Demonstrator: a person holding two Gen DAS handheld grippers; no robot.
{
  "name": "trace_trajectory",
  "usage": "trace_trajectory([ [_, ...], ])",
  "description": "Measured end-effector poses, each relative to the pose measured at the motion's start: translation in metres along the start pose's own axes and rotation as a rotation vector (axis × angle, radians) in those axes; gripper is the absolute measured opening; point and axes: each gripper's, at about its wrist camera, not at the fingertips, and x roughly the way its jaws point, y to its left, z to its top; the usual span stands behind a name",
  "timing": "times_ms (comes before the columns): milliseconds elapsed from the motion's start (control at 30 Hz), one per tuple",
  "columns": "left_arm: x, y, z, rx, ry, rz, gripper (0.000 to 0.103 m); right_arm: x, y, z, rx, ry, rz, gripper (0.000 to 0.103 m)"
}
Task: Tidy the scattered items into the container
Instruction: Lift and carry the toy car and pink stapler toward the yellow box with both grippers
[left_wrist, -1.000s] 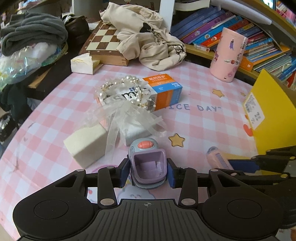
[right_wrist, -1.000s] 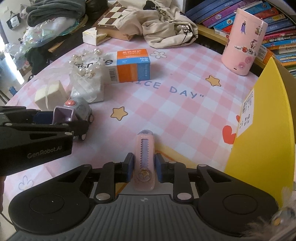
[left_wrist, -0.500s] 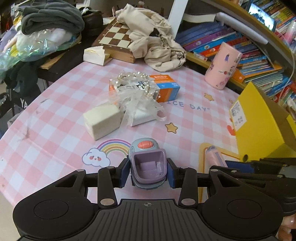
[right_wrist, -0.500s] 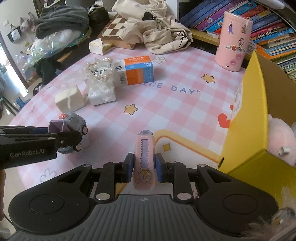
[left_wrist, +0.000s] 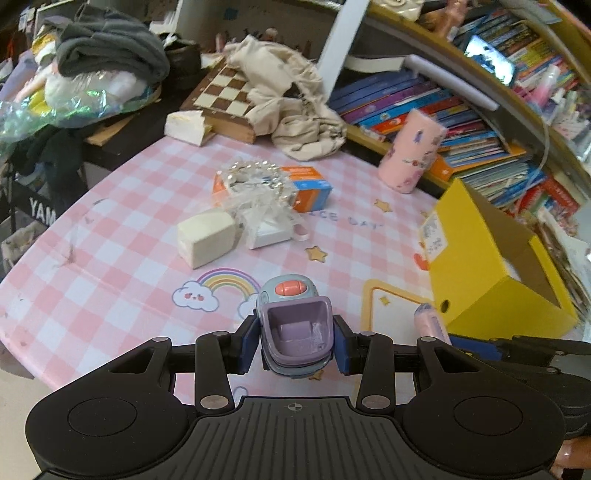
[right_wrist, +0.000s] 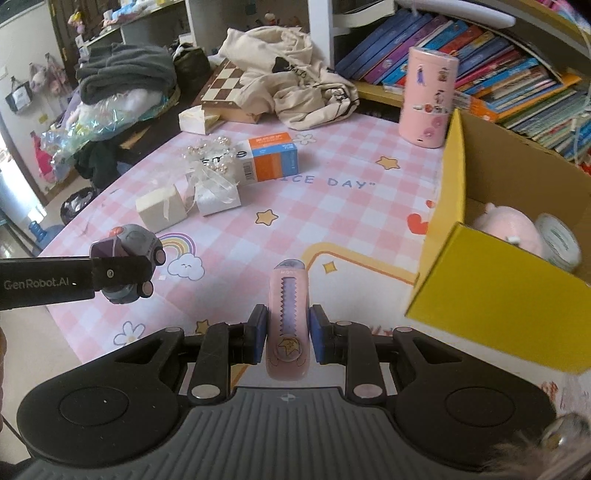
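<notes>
Sitting clamped in the left hand-held gripper, the toy car rides above the table.

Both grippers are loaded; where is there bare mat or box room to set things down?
Bare mat lies between the orange carton, the yellow box and the rainbow print. The box's near corner looks free beside the pink plush. It is crowded around the ribbon bundle and cream block.

Left of the yellow box the table lies bare up to the orange carton. A pink canister stands just behind the box; its top is open.
</notes>
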Motion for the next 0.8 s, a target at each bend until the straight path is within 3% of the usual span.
trace_trajectory([
  [800, -0.025, -0.022, -0.023, 0.118, 0.009, -0.116, 0.040, -0.052, -0.004, -0.045, 0.120, -0.054, -0.093, 0.023],
])
